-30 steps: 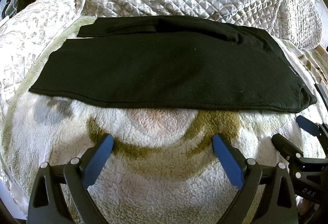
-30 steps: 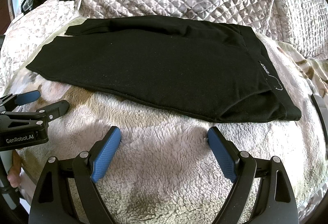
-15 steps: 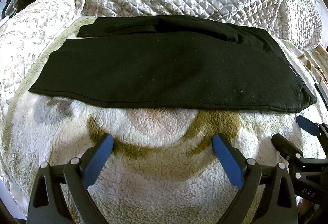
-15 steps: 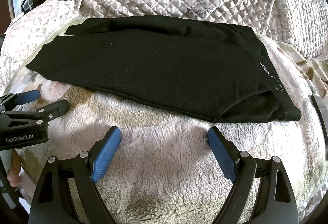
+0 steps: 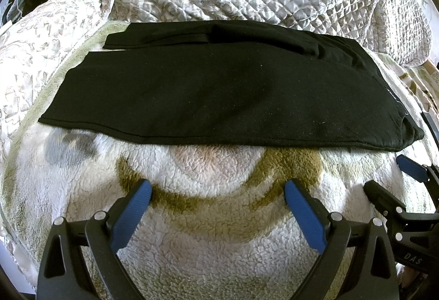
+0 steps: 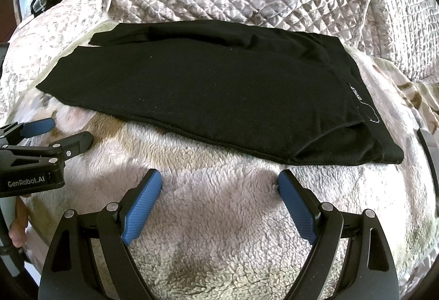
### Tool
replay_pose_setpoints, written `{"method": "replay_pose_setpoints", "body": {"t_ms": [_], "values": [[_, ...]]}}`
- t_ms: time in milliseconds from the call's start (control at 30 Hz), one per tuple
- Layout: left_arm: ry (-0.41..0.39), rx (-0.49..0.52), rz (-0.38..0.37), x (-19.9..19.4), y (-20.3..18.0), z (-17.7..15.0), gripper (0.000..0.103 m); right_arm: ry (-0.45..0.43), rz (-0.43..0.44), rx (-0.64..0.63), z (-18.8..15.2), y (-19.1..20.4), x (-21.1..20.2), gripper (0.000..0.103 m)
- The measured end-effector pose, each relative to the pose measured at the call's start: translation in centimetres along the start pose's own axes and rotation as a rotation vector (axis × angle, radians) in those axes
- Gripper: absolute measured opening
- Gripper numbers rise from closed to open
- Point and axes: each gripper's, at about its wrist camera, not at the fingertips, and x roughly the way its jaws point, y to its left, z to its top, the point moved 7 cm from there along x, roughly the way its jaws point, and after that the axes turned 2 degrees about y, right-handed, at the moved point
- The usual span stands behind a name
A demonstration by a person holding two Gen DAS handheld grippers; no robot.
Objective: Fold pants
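Bare fleece blanket [image 5: 219, 239] lies open before the pants [image 5: 219, 91].

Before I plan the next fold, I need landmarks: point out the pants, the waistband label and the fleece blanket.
pants [image 5: 219, 97]: left wrist view, middle of the top leg panel.
waistband label [image 6: 356, 92]: right wrist view, on the white lettering.
fleece blanket [image 6: 219, 231]: right wrist view, bare patch between the jaws.
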Motion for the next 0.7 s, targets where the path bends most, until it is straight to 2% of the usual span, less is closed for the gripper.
{"method": "replay_pose_setpoints", "body": {"t_ms": [700], "values": [[-0.002,-0.002,-0.002,0.04,0.24,0.01,0.099,-0.006,0.002,0.005,0.05,-0.01,-0.02,0.086]]}}
